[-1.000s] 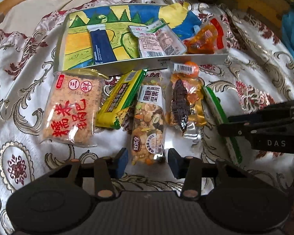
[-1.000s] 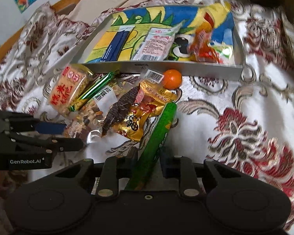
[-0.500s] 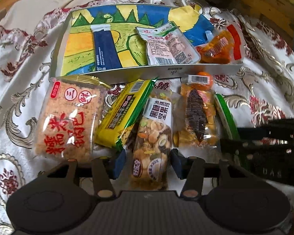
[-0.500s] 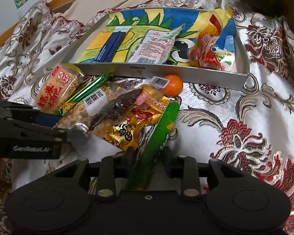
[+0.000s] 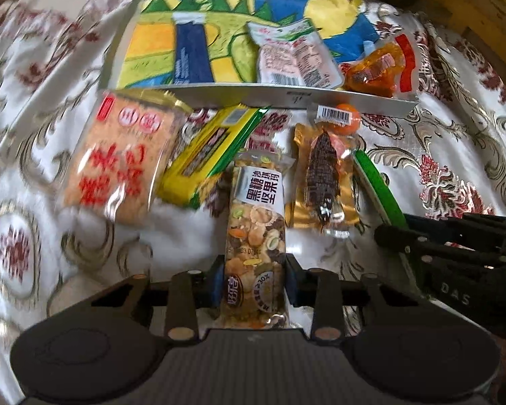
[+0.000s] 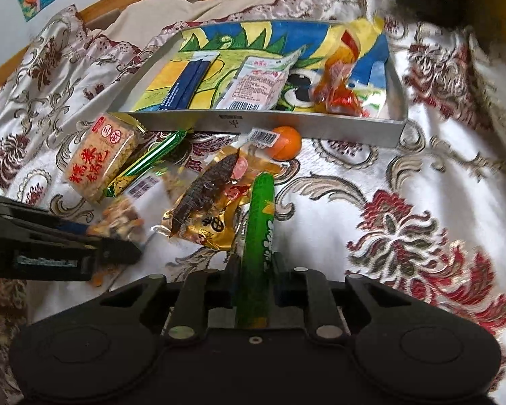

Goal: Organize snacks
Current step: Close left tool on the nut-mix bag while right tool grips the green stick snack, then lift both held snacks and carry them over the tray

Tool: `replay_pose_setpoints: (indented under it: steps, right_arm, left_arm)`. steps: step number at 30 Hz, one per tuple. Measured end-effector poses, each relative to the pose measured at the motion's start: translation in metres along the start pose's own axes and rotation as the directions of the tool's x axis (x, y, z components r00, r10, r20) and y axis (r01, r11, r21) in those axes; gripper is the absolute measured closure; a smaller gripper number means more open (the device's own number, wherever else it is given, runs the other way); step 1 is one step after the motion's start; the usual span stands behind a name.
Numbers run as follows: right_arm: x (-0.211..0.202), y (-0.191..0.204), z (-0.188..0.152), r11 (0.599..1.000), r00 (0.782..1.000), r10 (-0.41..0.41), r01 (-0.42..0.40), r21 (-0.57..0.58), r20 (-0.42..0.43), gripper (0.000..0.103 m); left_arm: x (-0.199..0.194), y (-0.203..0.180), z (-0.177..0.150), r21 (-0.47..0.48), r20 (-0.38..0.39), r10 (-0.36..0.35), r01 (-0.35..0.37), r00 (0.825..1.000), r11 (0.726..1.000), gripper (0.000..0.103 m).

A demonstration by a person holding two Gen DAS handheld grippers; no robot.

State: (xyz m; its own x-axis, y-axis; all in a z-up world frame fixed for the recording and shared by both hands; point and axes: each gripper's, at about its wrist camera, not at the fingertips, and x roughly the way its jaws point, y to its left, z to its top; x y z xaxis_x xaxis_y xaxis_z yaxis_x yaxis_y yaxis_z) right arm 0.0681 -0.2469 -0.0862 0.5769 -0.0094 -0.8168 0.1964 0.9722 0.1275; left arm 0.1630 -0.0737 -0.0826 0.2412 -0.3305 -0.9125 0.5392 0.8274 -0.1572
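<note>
Left gripper (image 5: 255,281) just closed in — pinching nut-mix packet (image 5: 257,236) at its near end, in front of the tray (image 5: 286,96). Rice-cracker pack (image 5: 121,155) and yellow-green bar (image 5: 207,158) to its left, also in front of the tray. Right gripper (image 6: 253,276) just closed too — clamped on green stick pack (image 6: 259,222), right of the nut mix, short of the tray.

Legible: "黑糖坚果" and "30%" on nut-mix packet (image 5: 255,236); "DAS" on right gripper (image 5: 381,233) body; red characters on rice-cracker packet (image 6: 101,160), partly readable. Barcodes on several packets, digits illegible.
</note>
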Motion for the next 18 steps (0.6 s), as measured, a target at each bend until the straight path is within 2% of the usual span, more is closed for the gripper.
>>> replay_pose_setpoints:
  steps: [7, 11, 15, 18]
  right_arm:
    - [-0.021, 0.004, -0.003, 0.999, 0.998, -0.019, 0.022, -0.043, 0.065, 0.084]
    - [-0.032, 0.013, -0.006, 0.993, 0.992, -0.052, 0.064, -0.100, 0.117, 0.084]
    - [-0.039, 0.016, -0.005, 0.989, 0.986, -0.052, 0.073, -0.127, 0.160, 0.084]
    - [-0.042, 0.016, -0.005, 0.988, 0.981, -0.050, 0.075, -0.133, 0.188, 0.084]
  left_arm:
    - [-0.021, 0.008, -0.014, -0.120, -0.021, -0.062, 0.059, 0.998, 0.991, 0.066]
    - [-0.031, 0.007, -0.020, -0.142, -0.001, -0.083, 0.082, 0.997, 0.987, 0.066]
    - [-0.040, 0.002, -0.022, -0.138, 0.033, -0.105, 0.109, 0.994, 0.984, 0.066]
    - [-0.048, 0.003, -0.023, -0.158, 0.063, -0.086, 0.095, 0.994, 0.983, 0.066]
